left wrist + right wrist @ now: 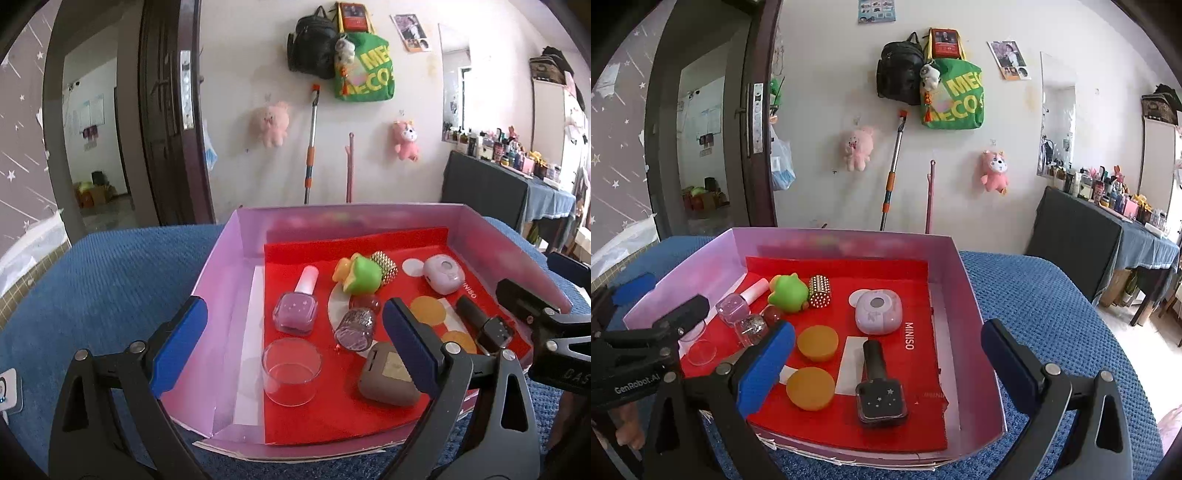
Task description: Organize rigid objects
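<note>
A lilac box (236, 266) lined in red holds the small items. My left gripper (293, 314) hangs open above its near-left part, over a lilac nail polish bottle (295, 310), a clear glass cup (291, 371), a glitter bottle (354, 328) and a taupe case (388, 374). My right gripper (888, 332) is open too, above a dark nail polish bottle (879, 387) and two orange discs (817, 343). Farther back lie a green frog toy (788, 291), a gold studded cylinder (820, 291) and a lilac gadget (878, 312). Neither gripper's pads touch anything.
The box sits on a blue textured cloth (1052, 314) over a table. Behind it is a wall with hanging bags, plush toys and mop handles (892, 173). A dark door (170, 129) stands at the left, and a cluttered side table (1108, 236) at the right.
</note>
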Action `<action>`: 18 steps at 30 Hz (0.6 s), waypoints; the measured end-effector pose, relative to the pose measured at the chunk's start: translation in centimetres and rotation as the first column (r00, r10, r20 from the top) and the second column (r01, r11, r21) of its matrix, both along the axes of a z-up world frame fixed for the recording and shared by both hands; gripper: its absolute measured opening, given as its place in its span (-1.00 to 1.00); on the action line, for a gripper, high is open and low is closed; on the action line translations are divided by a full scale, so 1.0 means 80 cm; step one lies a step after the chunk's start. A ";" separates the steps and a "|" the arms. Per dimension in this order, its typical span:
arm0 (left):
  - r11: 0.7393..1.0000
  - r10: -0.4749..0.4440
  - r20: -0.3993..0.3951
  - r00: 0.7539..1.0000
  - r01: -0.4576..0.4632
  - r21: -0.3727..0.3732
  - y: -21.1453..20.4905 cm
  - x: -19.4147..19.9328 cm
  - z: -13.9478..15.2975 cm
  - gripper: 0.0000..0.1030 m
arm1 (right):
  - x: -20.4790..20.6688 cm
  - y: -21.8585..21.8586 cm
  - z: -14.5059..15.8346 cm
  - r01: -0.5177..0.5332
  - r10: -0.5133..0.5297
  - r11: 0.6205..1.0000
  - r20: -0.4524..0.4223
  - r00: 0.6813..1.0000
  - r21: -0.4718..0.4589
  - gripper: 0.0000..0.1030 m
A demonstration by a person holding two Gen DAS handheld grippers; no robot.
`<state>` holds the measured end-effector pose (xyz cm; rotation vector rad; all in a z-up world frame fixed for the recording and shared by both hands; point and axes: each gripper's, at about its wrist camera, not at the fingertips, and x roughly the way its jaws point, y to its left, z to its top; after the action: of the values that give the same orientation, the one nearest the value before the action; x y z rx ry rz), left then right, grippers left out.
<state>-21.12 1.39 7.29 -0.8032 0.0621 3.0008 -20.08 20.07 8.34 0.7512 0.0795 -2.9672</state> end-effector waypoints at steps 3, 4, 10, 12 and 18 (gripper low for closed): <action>1.000 -0.001 0.013 1.000 0.001 0.000 0.001 -0.002 -0.003 0.88 | -0.006 0.000 -0.007 0.011 -0.011 1.000 0.030 0.999 0.009 1.00; 1.000 -0.003 0.015 1.000 0.003 -0.002 0.001 -0.002 -0.003 0.88 | -0.008 0.000 -0.010 0.005 -0.006 1.000 0.042 0.999 0.007 1.00; 1.000 -0.018 0.017 1.000 0.018 -0.015 0.007 -0.003 -0.003 0.88 | -0.004 -0.001 -0.010 0.012 -0.012 1.000 0.033 0.999 0.015 1.00; 1.000 -0.022 0.018 1.000 0.022 -0.009 0.008 -0.004 -0.003 0.88 | -0.004 -0.001 -0.009 0.019 -0.019 1.000 0.027 0.999 0.020 1.00; 0.999 -0.038 0.026 0.999 0.037 0.018 0.005 -0.008 -0.003 0.88 | -0.002 0.000 -0.007 0.032 -0.032 0.999 0.019 0.999 0.028 1.00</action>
<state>-21.72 1.82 7.08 -0.8301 0.0496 2.9509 -20.28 20.04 7.77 0.7919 0.1091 -2.9945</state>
